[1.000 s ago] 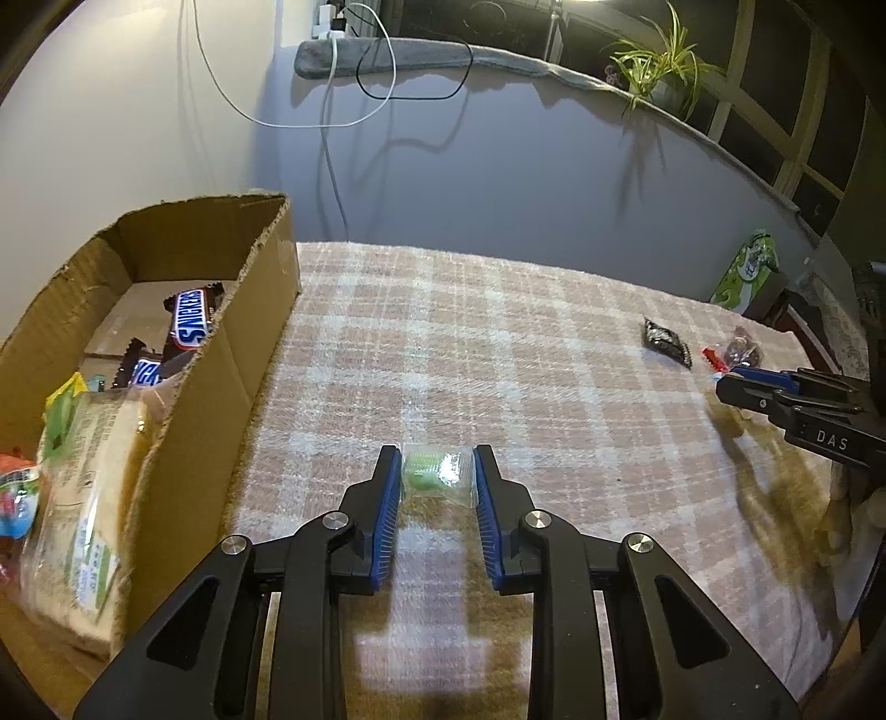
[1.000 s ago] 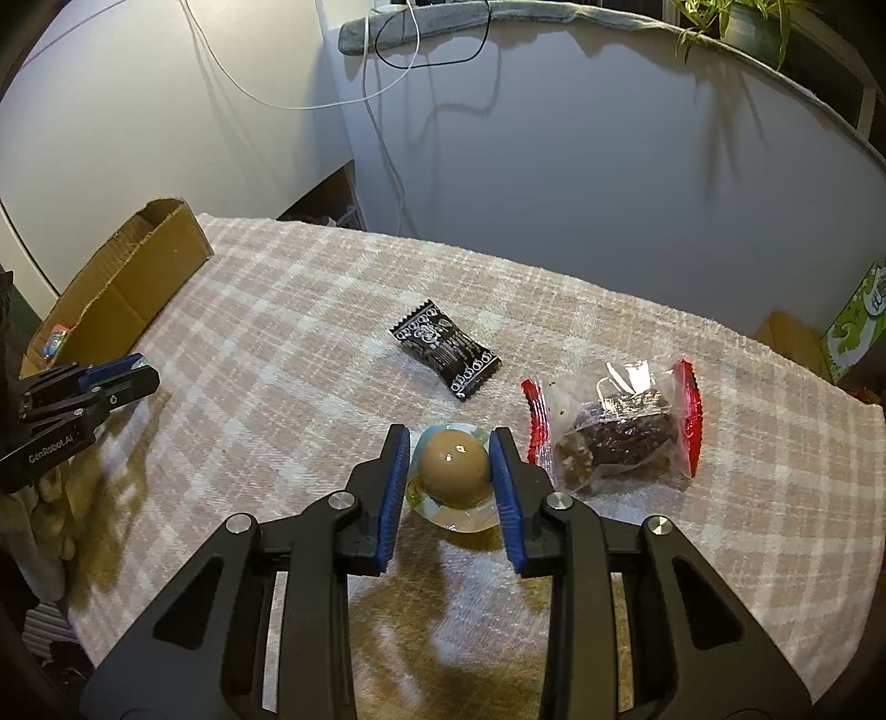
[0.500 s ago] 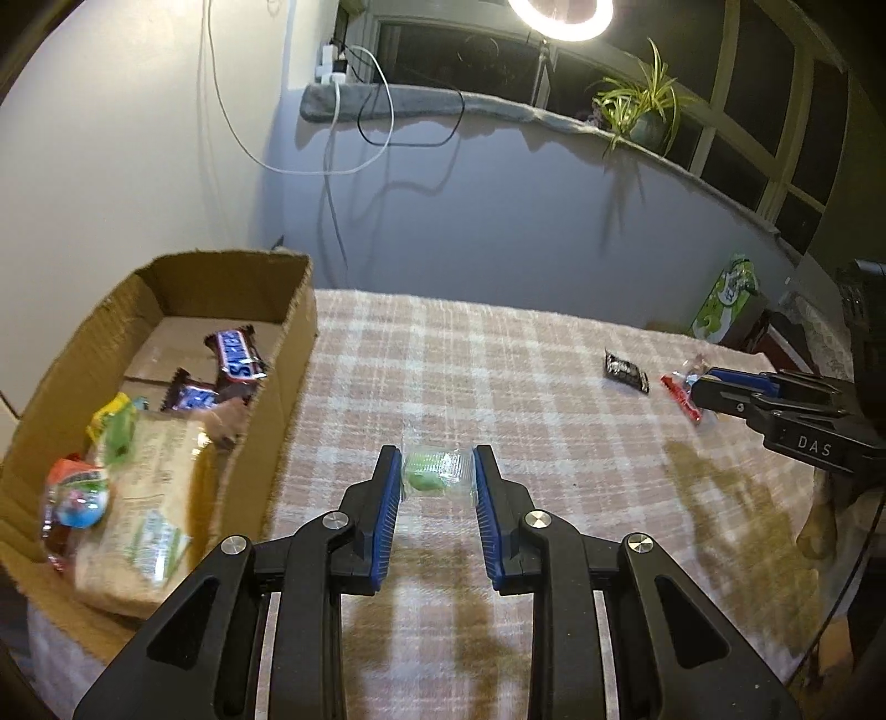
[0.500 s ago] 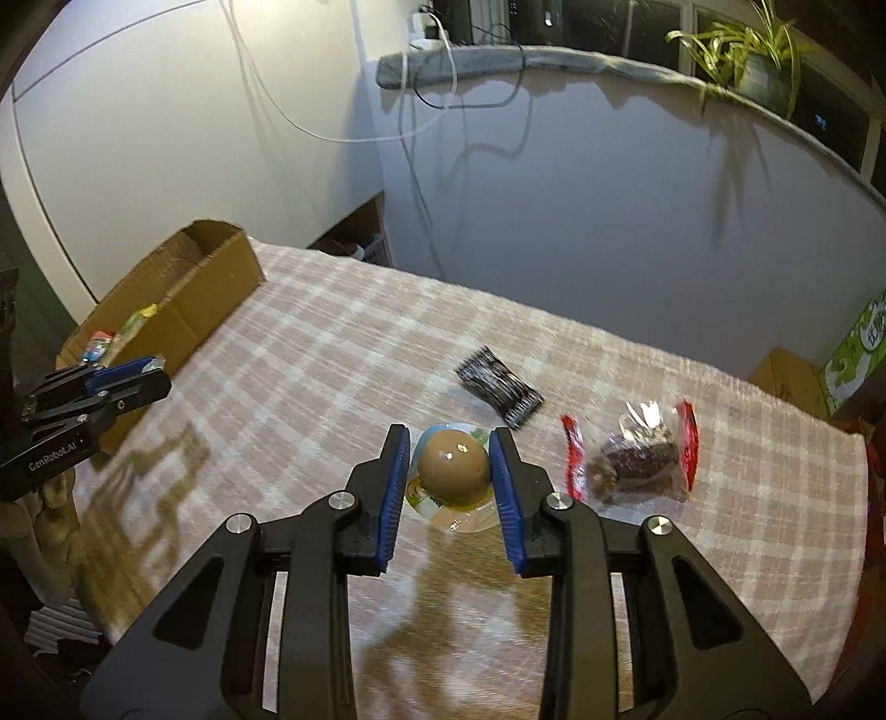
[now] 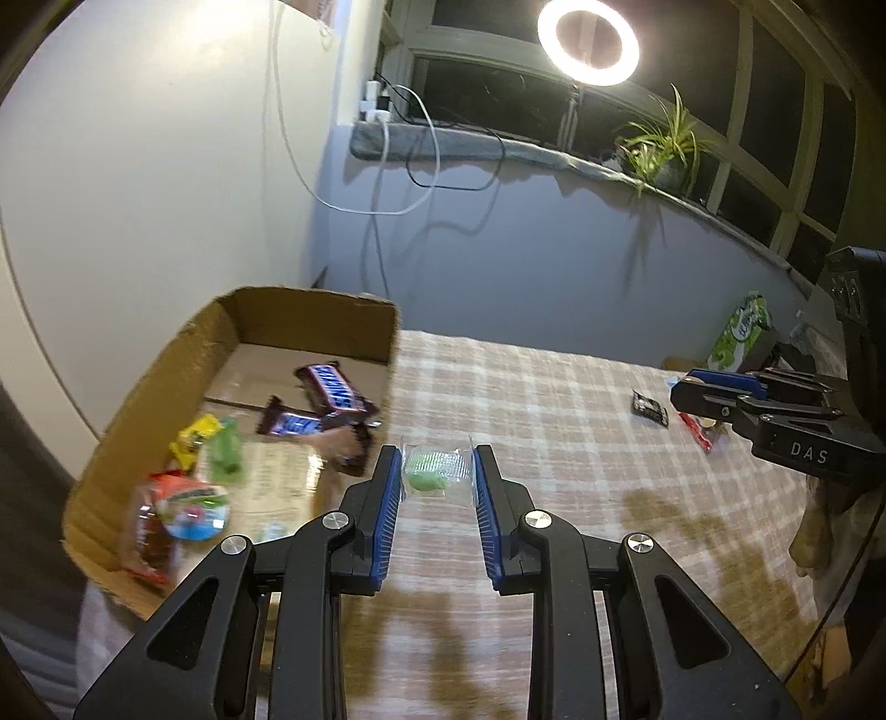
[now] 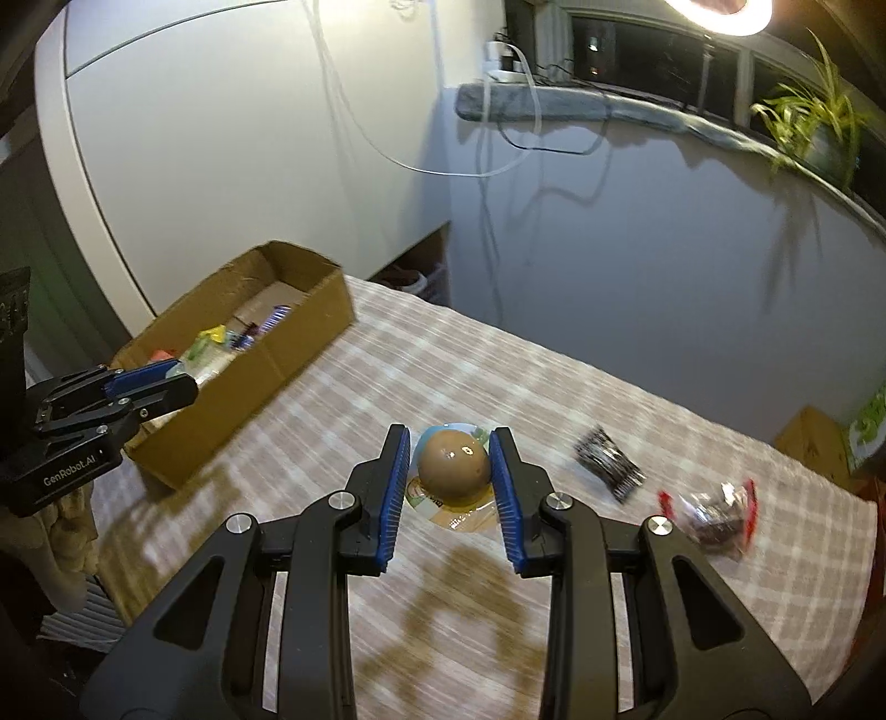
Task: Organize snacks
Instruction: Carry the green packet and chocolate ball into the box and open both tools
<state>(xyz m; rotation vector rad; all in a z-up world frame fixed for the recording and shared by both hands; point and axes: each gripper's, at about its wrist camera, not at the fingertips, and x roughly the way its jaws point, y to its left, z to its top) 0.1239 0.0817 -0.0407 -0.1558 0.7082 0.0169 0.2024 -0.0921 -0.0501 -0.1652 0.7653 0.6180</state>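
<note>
My left gripper (image 5: 436, 471) is shut on a small clear-wrapped green candy (image 5: 432, 472), held above the checked tablecloth just right of the cardboard box (image 5: 310, 299). The box holds two Snickers bars (image 5: 332, 387), a yellow and green packet and a large clear bag. My right gripper (image 6: 449, 471) is shut on a brown packaged egg (image 6: 453, 471), lifted over the middle of the table. In the right wrist view the left gripper (image 6: 171, 382) hovers at the near end of the box (image 6: 310, 310). A black sachet (image 6: 609, 462) and a clear red-edged snack bag (image 6: 714, 512) lie on the cloth to the right.
A green carton (image 5: 742, 332) stands at the far right edge of the table. Behind the table runs a grey wall with a ledge, white cables, a potted plant (image 5: 664, 149) and a ring light (image 5: 588, 41). Cloth hangs off the table's near corner.
Both grippers have risen and pulled back with their snacks still held; the table looks farther below. The left gripper has drifted toward the box, whose inside now shows more fully.
</note>
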